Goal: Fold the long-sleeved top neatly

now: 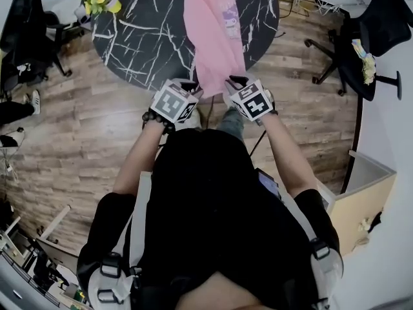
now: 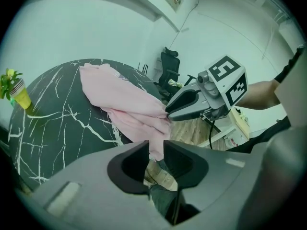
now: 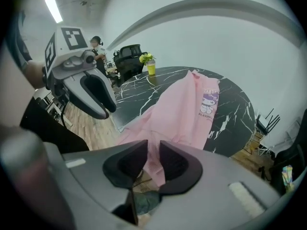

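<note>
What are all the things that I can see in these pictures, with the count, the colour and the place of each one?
long-sleeved top: one, pink, lying on the table, near end hanging over the edge
table: one, round, black with white veins, in front of the person
cup with a plant: one, yellow, far left part of the table
office chairs: two, black, one at each side of the table
floor: brown wood pattern, under the table
cabinet: one, beige, at the right
person: one, black shirt, standing at the table's near edge
left gripper: one, grey, shut on the top's hanging end
right gripper: one, grey, shut on the same end
</note>
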The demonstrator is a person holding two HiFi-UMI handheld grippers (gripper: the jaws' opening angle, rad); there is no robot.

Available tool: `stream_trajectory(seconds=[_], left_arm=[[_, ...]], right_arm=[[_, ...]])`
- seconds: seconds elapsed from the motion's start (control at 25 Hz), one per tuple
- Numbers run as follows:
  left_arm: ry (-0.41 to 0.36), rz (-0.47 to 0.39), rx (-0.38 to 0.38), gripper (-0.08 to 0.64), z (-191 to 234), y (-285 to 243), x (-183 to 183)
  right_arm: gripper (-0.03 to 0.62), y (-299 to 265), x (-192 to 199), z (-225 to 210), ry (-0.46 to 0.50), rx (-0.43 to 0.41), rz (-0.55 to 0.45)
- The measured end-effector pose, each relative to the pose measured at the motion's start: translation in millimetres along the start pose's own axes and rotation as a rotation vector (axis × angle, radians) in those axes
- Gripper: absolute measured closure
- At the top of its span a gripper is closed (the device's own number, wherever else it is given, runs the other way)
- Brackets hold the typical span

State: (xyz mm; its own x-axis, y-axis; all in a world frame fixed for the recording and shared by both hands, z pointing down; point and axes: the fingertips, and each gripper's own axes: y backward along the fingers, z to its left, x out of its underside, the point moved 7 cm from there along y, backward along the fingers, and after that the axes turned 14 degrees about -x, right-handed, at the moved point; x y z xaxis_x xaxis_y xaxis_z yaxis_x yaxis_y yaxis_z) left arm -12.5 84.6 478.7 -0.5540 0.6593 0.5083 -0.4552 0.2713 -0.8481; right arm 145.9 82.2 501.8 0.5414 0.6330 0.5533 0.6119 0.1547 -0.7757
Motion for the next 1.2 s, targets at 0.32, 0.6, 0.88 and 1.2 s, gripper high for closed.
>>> stream_trajectory(seconds=[0.32, 0.6, 0.88, 1.2], left_arm=[[-0.001, -0.058, -0.014, 0.457, 19, -3, -13], [0.041, -0.069, -0.033, 0.457, 41, -21, -44], [0.092, -0.12, -0.117, 0.457, 101, -49, -112], [0.024, -0.174, -0.224, 0.439, 166, -81, -171]], right_arm=[[0.44, 11, -8, 3, -0.054, -0.017, -0.061], [0.442, 30, -46, -32, -0.015, -0.071, -0.055], [0.456, 4, -63, -58, 0.033, -0.211, -0.032], [0.462, -17, -52, -74, 0.051, -0.301, 0.022]])
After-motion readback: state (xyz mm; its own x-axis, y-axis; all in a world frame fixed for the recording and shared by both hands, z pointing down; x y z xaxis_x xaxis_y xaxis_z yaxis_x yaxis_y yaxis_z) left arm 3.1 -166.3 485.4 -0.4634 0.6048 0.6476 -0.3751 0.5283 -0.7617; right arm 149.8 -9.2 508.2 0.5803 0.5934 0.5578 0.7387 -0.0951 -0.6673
